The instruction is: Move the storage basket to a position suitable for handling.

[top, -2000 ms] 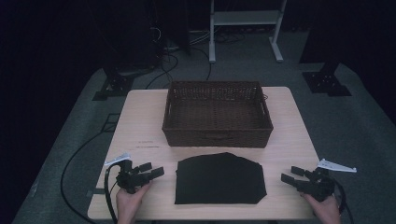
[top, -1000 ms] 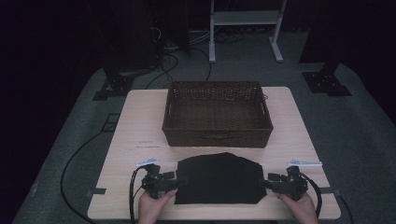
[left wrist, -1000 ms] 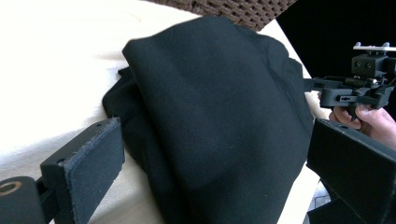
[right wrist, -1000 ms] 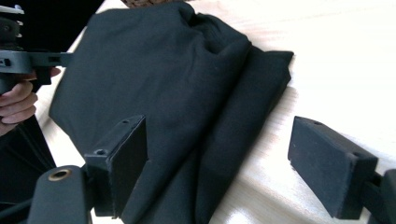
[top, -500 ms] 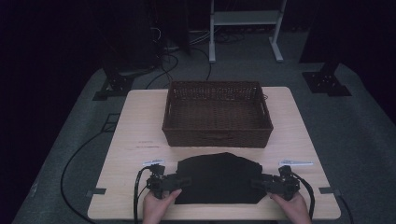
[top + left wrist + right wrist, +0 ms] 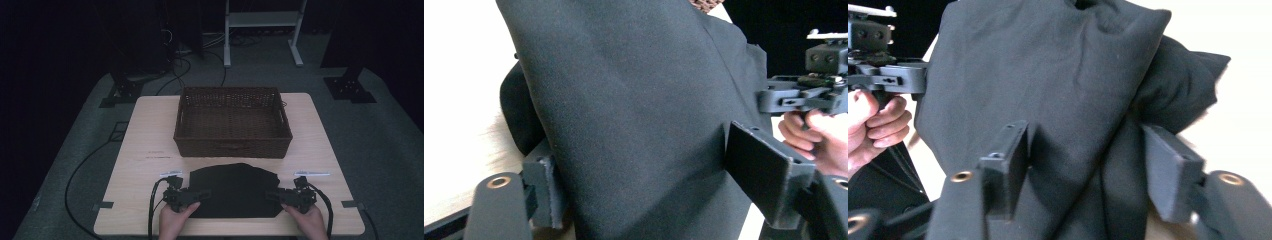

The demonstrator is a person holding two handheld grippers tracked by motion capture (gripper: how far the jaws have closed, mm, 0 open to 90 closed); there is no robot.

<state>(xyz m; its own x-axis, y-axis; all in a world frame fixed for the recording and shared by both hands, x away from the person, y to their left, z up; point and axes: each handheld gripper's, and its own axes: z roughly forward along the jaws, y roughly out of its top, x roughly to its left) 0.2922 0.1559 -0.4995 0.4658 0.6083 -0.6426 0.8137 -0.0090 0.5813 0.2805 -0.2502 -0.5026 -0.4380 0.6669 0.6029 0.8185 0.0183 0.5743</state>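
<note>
The folded black cloth (image 6: 234, 189) on the tabletop (image 6: 145, 145) looks soft and limp, best pinched at its side edges, where the left hand-held gripper (image 6: 201, 194) and right hand-held gripper (image 6: 271, 194) straddle it, jaws apart.

Your high view is dim: the room beyond the pale wooden surface (image 6: 150, 135) falls to near black, deepest from 9 to 12 o'clock. The flat black cloth (image 6: 232, 190) at 6 o'clock reads as one dark patch with hardly any fold detail. In both gripper views the bare wood blows out to glaring white, while the cloth's weave stays sharp. Your own jaws, close to the lens at 6 o'clock, look soft and slightly blurred.
</note>
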